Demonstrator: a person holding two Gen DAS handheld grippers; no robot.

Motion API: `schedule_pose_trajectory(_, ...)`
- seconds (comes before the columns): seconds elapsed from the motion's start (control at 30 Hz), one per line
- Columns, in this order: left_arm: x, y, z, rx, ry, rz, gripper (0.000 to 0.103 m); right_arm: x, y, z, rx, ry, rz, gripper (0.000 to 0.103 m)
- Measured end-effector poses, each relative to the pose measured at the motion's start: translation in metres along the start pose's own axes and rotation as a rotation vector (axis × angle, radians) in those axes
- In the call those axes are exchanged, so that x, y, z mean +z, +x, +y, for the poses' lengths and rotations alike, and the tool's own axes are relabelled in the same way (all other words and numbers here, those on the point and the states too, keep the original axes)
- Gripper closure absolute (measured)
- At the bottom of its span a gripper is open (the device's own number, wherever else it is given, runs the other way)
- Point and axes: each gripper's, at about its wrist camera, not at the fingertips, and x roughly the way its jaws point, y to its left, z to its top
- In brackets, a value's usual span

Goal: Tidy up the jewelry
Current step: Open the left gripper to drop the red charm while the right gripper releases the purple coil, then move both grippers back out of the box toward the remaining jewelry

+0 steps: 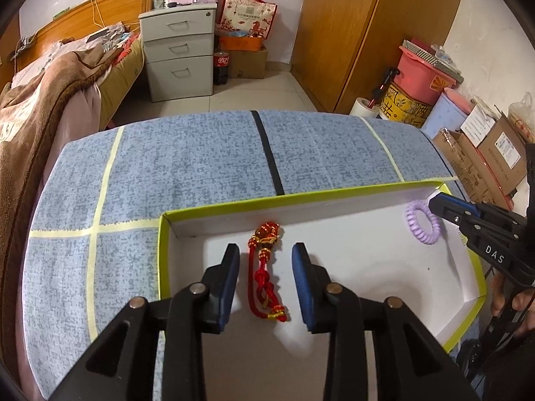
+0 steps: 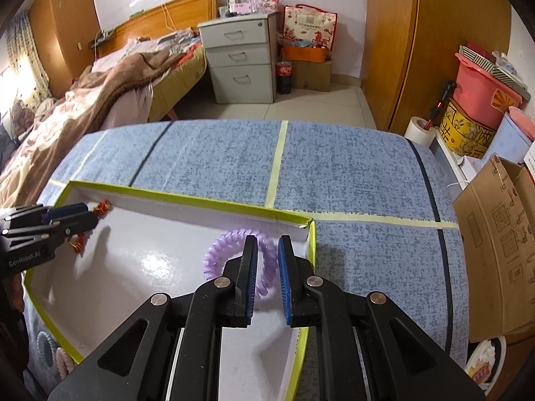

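Left tool [image 1: 265, 250]: jaws apart, released, straddling the red knotted charm [image 1: 266, 270] without touching it. Charm lies flat on the white floor of the green-rimmed tray [image 1: 214, 203], near the tray's far-left corner.

Right tool [image 2: 267, 244]: jaws parted a little, one on each side of the purple spiral band [image 2: 214, 257], close to it. Pads do not appear to press the coil; I read it as let go, resting on the tray floor by the far-right corner. Tray sits on the blue-patterned desk [image 2: 351, 173].

Risks, as judged:
- Charm's cord loops run close to the left tool's pads; a sideways pull-out could snag a loop and drag it off its spot.
- The band's springy coil may catch on a right pad and lift or roll when that tool backs off, since it sits right against the tray wall.
- Both tools share one shallow tray; a careless retreat could nudge the tray across the desk.

View differences:
- Left wrist view shows the whole charm, bead cluster to tassel end, and the right tool's tip beside the band.
- Right wrist view half-hides the charm behind the left tool, but alone shows two more spiral bands [image 2: 50, 354], grey and pinkish, on the desk outside the tray's near-left rim.
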Motion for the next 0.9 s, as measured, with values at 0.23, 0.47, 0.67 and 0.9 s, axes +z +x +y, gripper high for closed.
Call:
schedule_pose_trajectory(0.23,-0.006,-0.019,-0.004,-0.012,-0.003,-0.023,0.062,0.000,-0.016,-0.001,0.029,0.023,-0.033,0.061)
schedule_pose_trajectory(0.47,-0.028,-0.063,-0.003,-0.041,-0.022,-0.121,0.054,-0.012,-0.052,0.005,0.066,0.032,-0.083,0.061)
schedule_pose_trajectory(0.67,-0.063,-0.090,-0.004,-0.045,-0.031,-0.142,0.054,-0.040,-0.081,0.004,0.083,0.059,-0.100,0.061)
schedule_pose_trajectory(0.9,-0.100,-0.111,0.004,-0.077,-0.090,-0.174,0.054,-0.078,-0.113,0.001,0.079,0.067,-0.113,0.061)
